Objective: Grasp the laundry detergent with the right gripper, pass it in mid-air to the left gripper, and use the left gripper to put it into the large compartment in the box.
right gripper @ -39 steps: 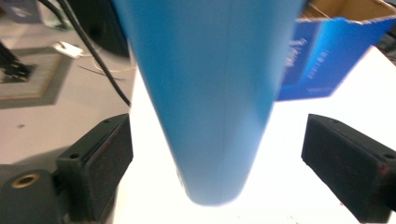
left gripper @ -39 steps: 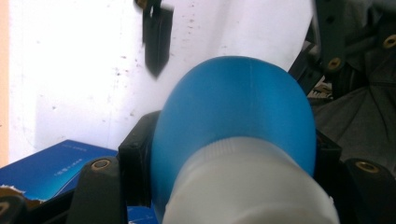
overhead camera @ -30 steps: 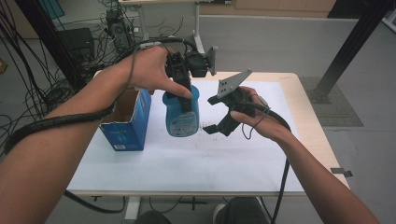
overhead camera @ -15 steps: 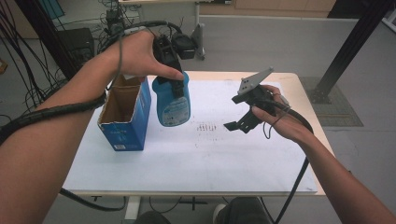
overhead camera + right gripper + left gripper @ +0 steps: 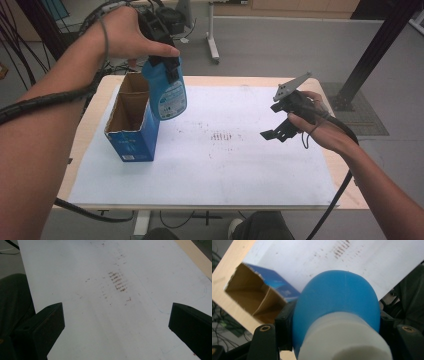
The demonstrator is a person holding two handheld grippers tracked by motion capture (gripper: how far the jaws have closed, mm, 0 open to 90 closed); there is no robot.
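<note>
The pale wooden surface [image 5: 210, 82] is covered by a white sheet [image 5: 225, 165] marked with brownish smudges [image 5: 223, 136]. An open blue cardboard box [image 5: 131, 131] is stood at its left. A blue plastic bottle [image 5: 167, 92] with a white cap [image 5: 344, 340] is held tilted above the box, clenched in the left tongs [image 5: 162, 60]. The right tongs [image 5: 280, 131] are held released, well apart above the sheet.

A light wooden surface [image 5: 327, 165] carries a white sheet [image 5: 240, 165] covering most of it, brown-smudged near the middle. An open blue box [image 5: 131, 124] stands upright by the sheet's left edge.
</note>
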